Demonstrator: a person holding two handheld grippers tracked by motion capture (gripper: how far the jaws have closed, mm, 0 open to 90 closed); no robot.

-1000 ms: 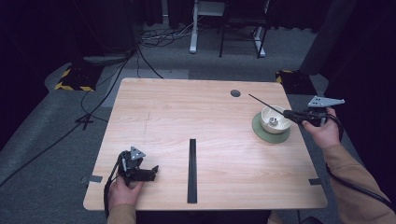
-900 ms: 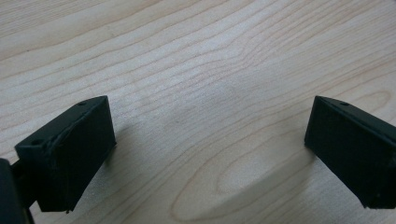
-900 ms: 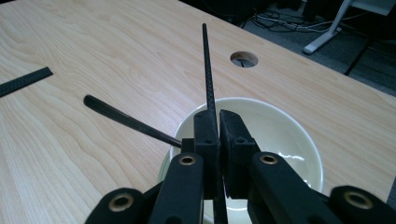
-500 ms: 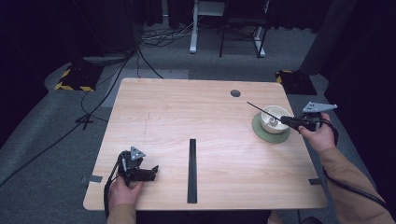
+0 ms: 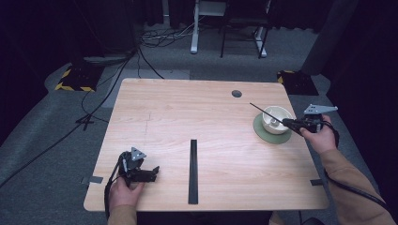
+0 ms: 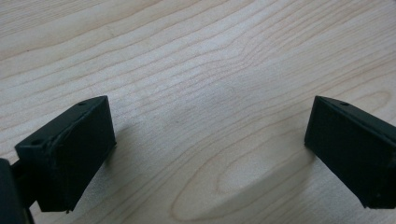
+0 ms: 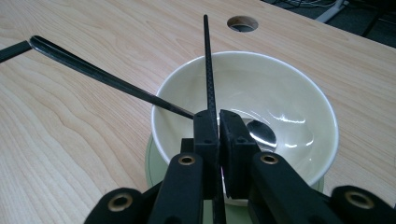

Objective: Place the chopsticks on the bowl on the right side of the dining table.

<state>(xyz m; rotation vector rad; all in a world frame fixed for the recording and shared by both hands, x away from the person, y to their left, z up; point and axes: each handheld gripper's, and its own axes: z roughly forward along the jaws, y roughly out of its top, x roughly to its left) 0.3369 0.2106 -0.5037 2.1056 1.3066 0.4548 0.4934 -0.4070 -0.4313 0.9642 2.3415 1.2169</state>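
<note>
a: the right gripper (image 5: 287, 124) sits at about three o'clock on the table, held by the right hand (image 5: 320, 137); its jaws are pinched tight on a thin black rod (image 7: 208, 70), gripped near one end.

b: and the rod itself?

a: in the right gripper view the black rod runs straight up from between the jaws, over the bowl (image 7: 299, 88); from the high view it (image 5: 263, 112) slants across the bowl (image 5: 277, 113) toward ten o'clock, its tip out past the rim above bare wood.

b: what is in the bowl?

a: a dark spoon (image 7: 107, 80); its head lies inside on the bottom, the handle leans on the rim and sticks out toward the upper left of that view; the bowl is cream, standing on a green saucer (image 5: 263, 134); a round cable hole (image 5: 237, 93) lies beyond it, toward twelve o'clock.

b: the other tool?

a: the left gripper (image 5: 156, 171) rests at about seven o'clock near the front edge, in the left hand (image 5: 123, 192); its jaws stand wide apart with nothing between them but wood grain of the table (image 6: 205, 60); a black strip (image 5: 193, 170) lies just to its right, running from the middle toward six o'clock.
</note>
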